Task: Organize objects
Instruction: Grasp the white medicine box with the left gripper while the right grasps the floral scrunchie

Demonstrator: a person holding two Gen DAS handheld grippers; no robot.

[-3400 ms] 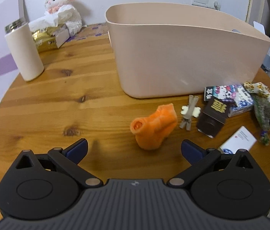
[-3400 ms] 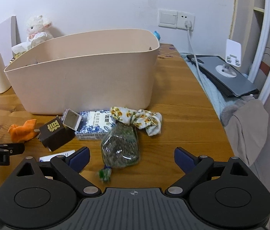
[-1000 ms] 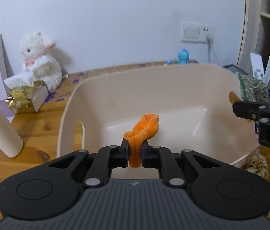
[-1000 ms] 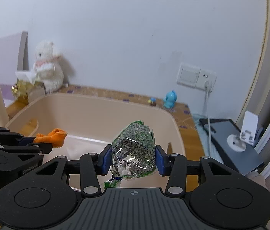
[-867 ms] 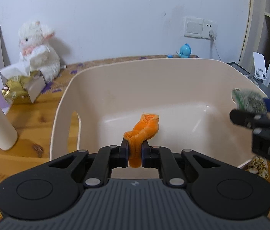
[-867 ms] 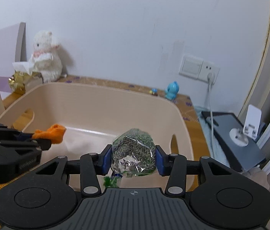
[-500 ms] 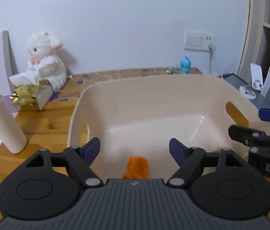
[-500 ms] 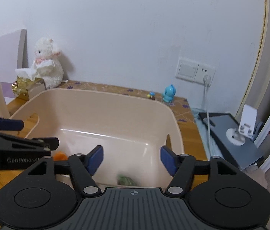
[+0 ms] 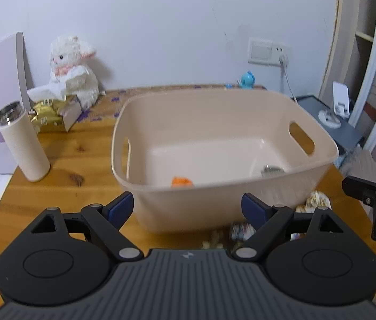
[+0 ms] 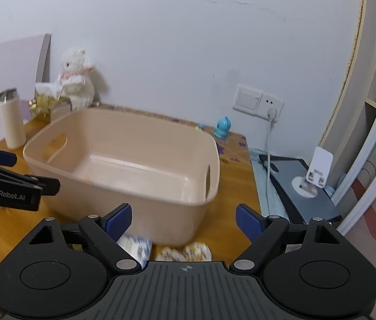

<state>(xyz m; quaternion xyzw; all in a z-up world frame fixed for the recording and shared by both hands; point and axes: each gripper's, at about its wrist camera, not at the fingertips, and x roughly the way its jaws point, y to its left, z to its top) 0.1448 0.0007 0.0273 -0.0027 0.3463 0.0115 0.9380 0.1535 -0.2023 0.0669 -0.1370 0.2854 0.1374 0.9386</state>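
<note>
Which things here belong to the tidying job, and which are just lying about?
Part of the job: beige bin; orange toy and foil packet inside it; floral cloth and patterned box on the table before it.

Lying about: plush lamb; white flask; blue figurine.

Bin (image 9: 222, 200) sitting ahead of left gripper (image 9: 188, 208); flask (image 9: 23, 141) standing left; plush (image 9: 71, 69) sitting behind flask.

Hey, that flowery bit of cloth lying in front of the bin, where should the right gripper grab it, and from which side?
Judging from the right wrist view, pinch the raised fold in the middle of the floral cloth from above with the open right gripper. It lies crumpled low on the table right against the bin wall, which blocks a sideways approach.
</note>
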